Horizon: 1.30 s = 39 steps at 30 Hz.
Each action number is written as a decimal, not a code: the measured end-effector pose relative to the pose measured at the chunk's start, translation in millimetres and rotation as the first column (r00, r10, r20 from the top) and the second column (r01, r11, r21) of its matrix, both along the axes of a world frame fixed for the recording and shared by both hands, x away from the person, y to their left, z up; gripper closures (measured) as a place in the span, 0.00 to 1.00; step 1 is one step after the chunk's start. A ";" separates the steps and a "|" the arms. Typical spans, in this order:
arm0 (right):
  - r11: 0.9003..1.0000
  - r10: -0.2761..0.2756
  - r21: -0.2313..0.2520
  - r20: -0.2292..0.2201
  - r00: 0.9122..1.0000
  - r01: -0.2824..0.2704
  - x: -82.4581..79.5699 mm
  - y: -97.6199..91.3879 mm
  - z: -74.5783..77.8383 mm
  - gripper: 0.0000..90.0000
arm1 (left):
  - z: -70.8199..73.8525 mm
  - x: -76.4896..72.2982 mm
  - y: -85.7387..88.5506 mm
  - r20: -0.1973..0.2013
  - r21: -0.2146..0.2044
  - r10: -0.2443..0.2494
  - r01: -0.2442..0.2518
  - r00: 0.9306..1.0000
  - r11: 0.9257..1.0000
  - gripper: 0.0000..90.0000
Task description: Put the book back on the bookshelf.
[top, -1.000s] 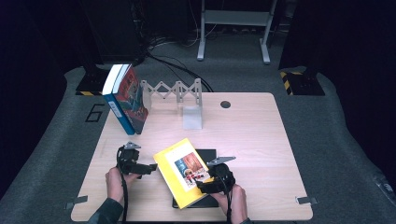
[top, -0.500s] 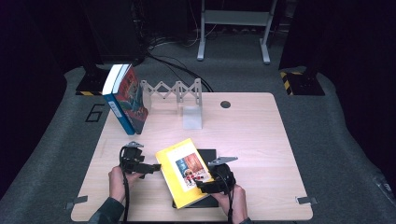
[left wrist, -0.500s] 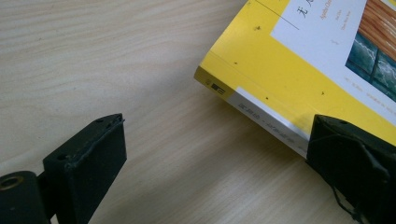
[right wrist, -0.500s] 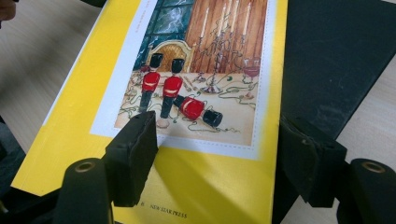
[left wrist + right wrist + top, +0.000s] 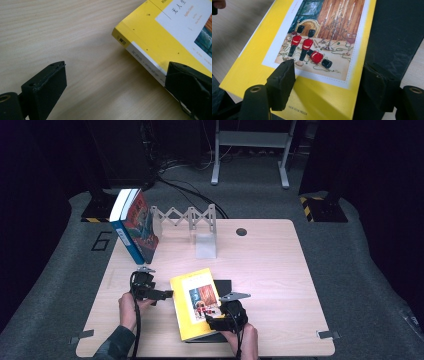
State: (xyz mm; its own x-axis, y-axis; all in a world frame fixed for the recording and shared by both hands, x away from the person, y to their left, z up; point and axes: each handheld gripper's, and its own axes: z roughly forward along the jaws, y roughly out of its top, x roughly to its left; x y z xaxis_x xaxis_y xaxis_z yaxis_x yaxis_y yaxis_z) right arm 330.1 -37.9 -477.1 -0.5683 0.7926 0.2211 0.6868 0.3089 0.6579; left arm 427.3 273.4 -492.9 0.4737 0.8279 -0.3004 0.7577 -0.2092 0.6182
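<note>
The left claw (image 5: pixel 116 67) is held released, jaws wide, one tip set against the spine of the yellow book (image 5: pixel 147 37). The right claw (image 5: pixel 328 65) is likewise kept unclenched, one jaw above the cover's lower corner, the other at its edge beside the black book (image 5: pixel 394 32) underneath. Little is altered from a second ago: both claws are found at the same edges and the yellow book is left flat on the surface (image 5: pixel 270 270). A grip is judged not yet taken.
</note>
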 end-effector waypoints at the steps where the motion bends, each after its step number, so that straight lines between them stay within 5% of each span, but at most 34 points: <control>1: 1.000 0.001 0.000 0.002 1.000 -0.001 -0.4 0.9 -0.2 0.31 | 0.6 3.5 1.0 -0.009 -0.001 -0.007 0.007 1.000 1.000 0.04; 9: 0.998 0.018 0.052 0.003 1.000 -0.018 8.4 -6.8 5.1 0.34 | 10.2 6.9 2.6 -0.010 -0.047 -0.020 0.019 1.000 0.999 0.04; 14: 0.998 0.062 0.012 -0.015 0.998 -0.061 12.1 -3.5 2.4 0.38 | 8.6 4.5 -5.0 -0.014 -0.065 -0.030 0.029 0.999 0.997 0.04; 27: 0.999 0.037 0.019 -0.002 0.999 -0.037 2.4 6.3 0.1 0.38 | 5.9 8.9 -17.9 -0.032 -0.059 -0.060 0.058 0.998 0.997 0.05; 30: 1.000 0.028 0.002 0.008 1.000 -0.028 2.6 10.1 0.5 0.26 | 5.7 9.5 -20.1 -0.033 -0.064 -0.062 0.059 0.998 0.996 0.05; 33: 0.999 0.029 0.033 0.020 0.999 -0.030 11.7 4.1 6.9 0.31 | 6.6 11.1 -19.4 -0.032 -0.047 -0.082 0.080 0.996 0.996 0.04; 39: 0.998 0.058 0.015 -0.011 0.998 -0.057 19.2 5.1 7.3 0.37 | 5.3 12.1 -21.0 -0.036 -0.068 -0.061 0.058 0.997 0.996 0.04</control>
